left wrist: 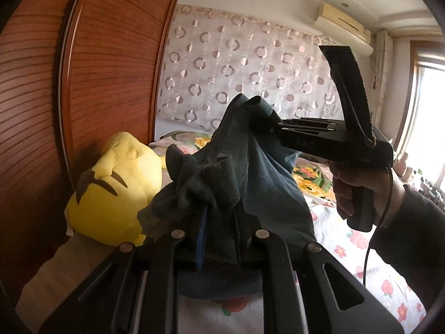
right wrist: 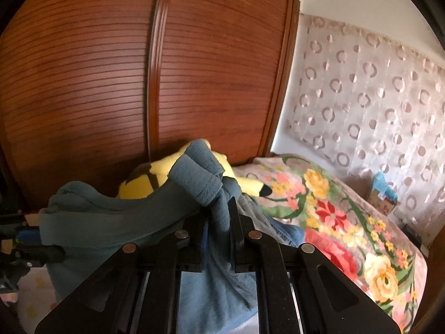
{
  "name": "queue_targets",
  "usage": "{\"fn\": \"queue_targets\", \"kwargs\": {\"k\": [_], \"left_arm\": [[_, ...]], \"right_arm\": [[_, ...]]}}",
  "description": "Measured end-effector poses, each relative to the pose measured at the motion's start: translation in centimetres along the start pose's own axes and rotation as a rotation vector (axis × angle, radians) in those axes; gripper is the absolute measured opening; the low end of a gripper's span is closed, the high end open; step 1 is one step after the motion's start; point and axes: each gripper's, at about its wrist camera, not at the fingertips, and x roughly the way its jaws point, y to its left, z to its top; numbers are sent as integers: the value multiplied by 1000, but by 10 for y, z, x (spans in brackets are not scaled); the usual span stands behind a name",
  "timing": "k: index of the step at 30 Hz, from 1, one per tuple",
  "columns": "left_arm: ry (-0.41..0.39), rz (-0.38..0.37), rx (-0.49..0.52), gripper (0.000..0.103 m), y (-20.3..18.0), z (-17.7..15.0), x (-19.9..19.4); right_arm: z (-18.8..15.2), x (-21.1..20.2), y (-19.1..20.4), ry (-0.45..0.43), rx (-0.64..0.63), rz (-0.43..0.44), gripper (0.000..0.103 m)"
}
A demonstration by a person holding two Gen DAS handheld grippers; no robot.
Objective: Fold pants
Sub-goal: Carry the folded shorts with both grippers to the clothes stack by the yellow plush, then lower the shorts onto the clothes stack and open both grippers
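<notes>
Wooden slatted wardrobe [left wrist: 83, 69] is filling the left of both views. Yellow plush toy [left wrist: 111, 189] is lying lower left on the bed. Floral bedspread [right wrist: 347, 222] is spreading right, beneath a circle-patterned curtain [left wrist: 250, 64]. Air conditioner [left wrist: 345, 25], upper right, is showing in the left view only. Pants [left wrist: 236, 167], teal, are hanging mid-frame, lifted above the bed, their lower part cut off. Left gripper [left wrist: 219, 222] is clamping bunched fabric; right gripper [left wrist: 271, 123] is pinching another edge, its fingertips buried in cloth.
</notes>
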Motion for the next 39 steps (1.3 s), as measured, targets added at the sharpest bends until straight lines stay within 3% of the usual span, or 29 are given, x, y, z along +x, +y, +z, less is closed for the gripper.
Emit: {"fn": "queue_targets", "kwargs": {"k": [5, 7, 13, 17, 21, 25, 27, 29, 39], "left_arm": [[38, 7, -11, 20, 2, -8, 4], [36, 6, -15, 22, 2, -8, 0], [-30, -3, -11, 27, 0, 4, -25], [-33, -21, 23, 28, -7, 16, -22], [43, -39, 51, 29, -12, 17, 2], [123, -8, 39, 29, -5, 6, 26], [146, 5, 24, 29, 1, 0, 34], [170, 12, 19, 29, 3, -4, 41], [183, 16, 73, 36, -7, -6, 31]], "right_arm": [[0, -1, -8, 3, 58, -7, 39], [0, -7, -12, -8, 76, -2, 41], [-11, -21, -19, 7, 93, 42, 41], [-24, -17, -22, 41, 103, 67, 39], [-34, -8, -27, 75, 127, 71, 39], [-43, 0, -38, 93, 166, 72, 39], [-47, 5, -42, 113, 176, 63, 29], [-50, 9, -44, 121, 190, 60, 27], [-52, -11, -31, 104, 213, 32, 27]]}}
